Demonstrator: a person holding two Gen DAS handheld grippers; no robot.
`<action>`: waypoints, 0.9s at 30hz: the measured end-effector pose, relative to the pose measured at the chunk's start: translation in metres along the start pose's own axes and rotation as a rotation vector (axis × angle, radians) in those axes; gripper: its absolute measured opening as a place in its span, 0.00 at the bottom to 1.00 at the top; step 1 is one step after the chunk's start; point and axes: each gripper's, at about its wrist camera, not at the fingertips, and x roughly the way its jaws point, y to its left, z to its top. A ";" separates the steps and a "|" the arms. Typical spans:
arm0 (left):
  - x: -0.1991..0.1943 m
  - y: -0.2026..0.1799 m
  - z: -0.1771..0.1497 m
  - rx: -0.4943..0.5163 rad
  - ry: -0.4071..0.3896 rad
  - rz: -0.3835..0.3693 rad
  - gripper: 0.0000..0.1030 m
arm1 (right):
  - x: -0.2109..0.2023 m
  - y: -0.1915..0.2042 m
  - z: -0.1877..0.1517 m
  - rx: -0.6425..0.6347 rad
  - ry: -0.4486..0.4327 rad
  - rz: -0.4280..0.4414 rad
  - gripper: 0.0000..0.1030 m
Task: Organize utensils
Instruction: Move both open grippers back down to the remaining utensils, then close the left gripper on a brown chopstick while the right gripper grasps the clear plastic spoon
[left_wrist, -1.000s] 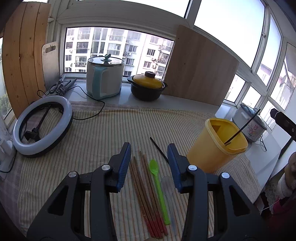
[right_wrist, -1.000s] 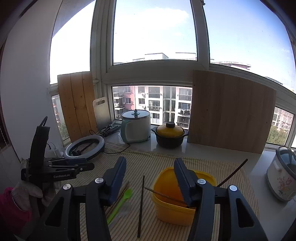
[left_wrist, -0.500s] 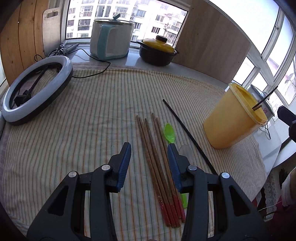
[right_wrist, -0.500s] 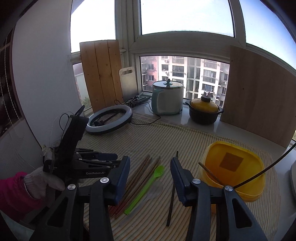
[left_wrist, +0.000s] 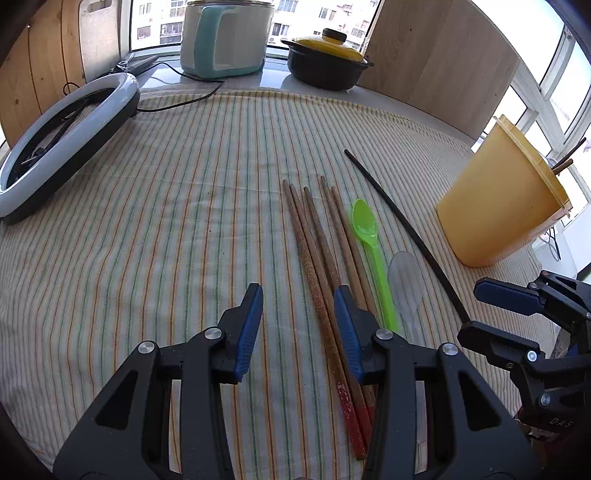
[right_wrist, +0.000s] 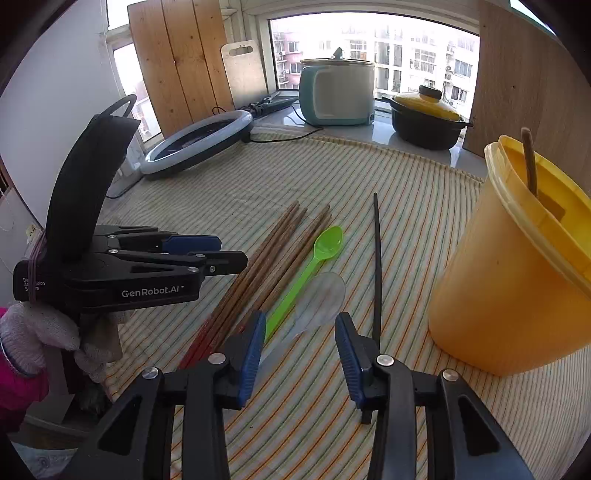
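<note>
Fig.: both tools lowered toward the striped cloth (left_wrist: 184, 206) vs. a sec ago. Your left gripper (left_wrist: 298, 325) has dropped over the wooden chopsticks (left_wrist: 317, 254); jaws partly spread, gripping nothing, one pad just beside the bundle. Your right gripper (right_wrist: 300, 350) has just been closing; jaws apart and empty, clear spoon (right_wrist: 321, 299) lying ahead between them. Green spoon (right_wrist: 314, 258) and black chopstick (right_wrist: 376, 266) lie alongside; yellow bin (right_wrist: 517, 280) already holds a stick. Judgement: pickups imminent, most utensils unsorted.
</note>
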 end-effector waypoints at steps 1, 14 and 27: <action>0.002 0.000 -0.001 -0.002 0.004 0.004 0.32 | 0.004 -0.001 -0.001 0.006 0.007 -0.002 0.39; 0.012 -0.008 0.003 0.031 0.003 0.034 0.20 | 0.034 -0.010 0.007 0.069 0.038 -0.017 0.35; 0.024 -0.003 0.021 0.019 0.028 0.015 0.14 | 0.051 -0.012 0.011 0.091 0.052 -0.023 0.33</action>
